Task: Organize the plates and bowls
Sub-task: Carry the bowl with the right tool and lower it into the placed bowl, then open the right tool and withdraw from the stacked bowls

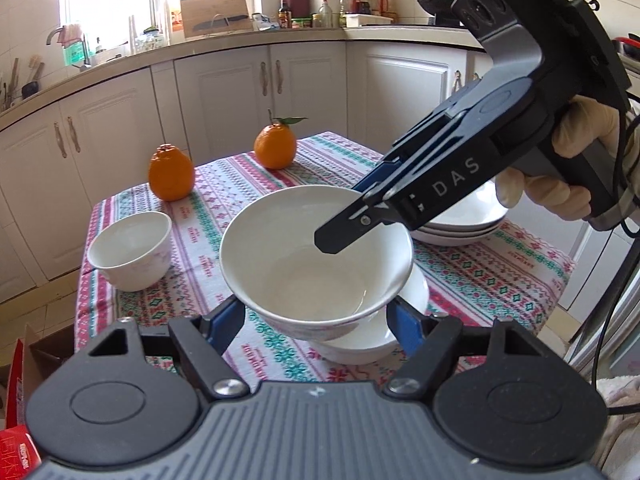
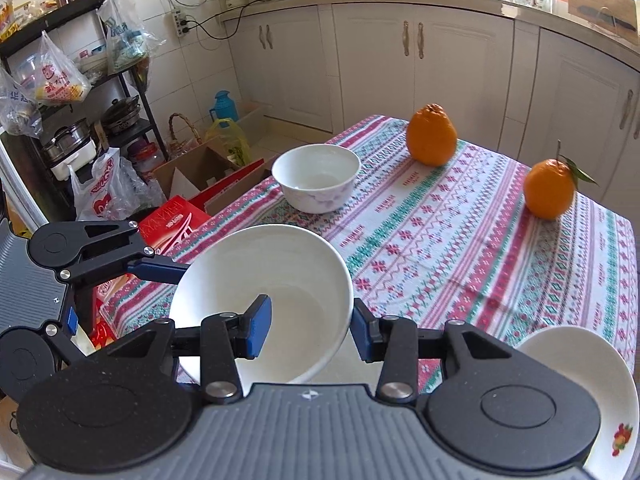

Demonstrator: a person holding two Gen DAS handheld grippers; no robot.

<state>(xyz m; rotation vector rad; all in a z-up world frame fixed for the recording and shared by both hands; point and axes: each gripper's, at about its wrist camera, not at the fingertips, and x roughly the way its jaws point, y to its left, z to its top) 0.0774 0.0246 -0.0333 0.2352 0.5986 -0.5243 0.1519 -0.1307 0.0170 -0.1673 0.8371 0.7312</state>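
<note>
Left wrist view: large white bowl (image 1: 316,264) held tilted above a second white bowl (image 1: 372,336) that sits on the counter (image 1: 480,280) with its patterned cloth; the held bowl lies between the two blue pads of the left gripper (image 1: 316,316), one pad at each lower side of the bowl; whether the pads touch the bowl wall cannot be told from here; fingers at medium spread. Right gripper (image 1: 352,216) comes in from the upper right, held by a gloved hand (image 1: 560,168); one black finger reaches inside the bowl over its far rim, the blue-padded one lies outside the rim; wall of the bowl sits between them. Small white bowl (image 1: 130,250) stands on the cloth to the left, apart; stack of white plates (image 1: 464,224) behind the right gripper; two oranges (image 1: 172,172) (image 1: 275,146) at the far side of the counter.

Right wrist view: right gripper (image 2: 308,332) fingers narrow, clamped on the near wall of the large bowl (image 2: 264,296); left pad inside the bowl, right pad outside against the rim. Left gripper (image 2: 160,272) at left, one blue finger touching the bowl's outer side. Small bowl (image 2: 316,178) beyond on the cloth; plate (image 2: 600,392) with fruit print at lower right; oranges (image 2: 432,136) (image 2: 549,190) well apart at the far side.
</note>
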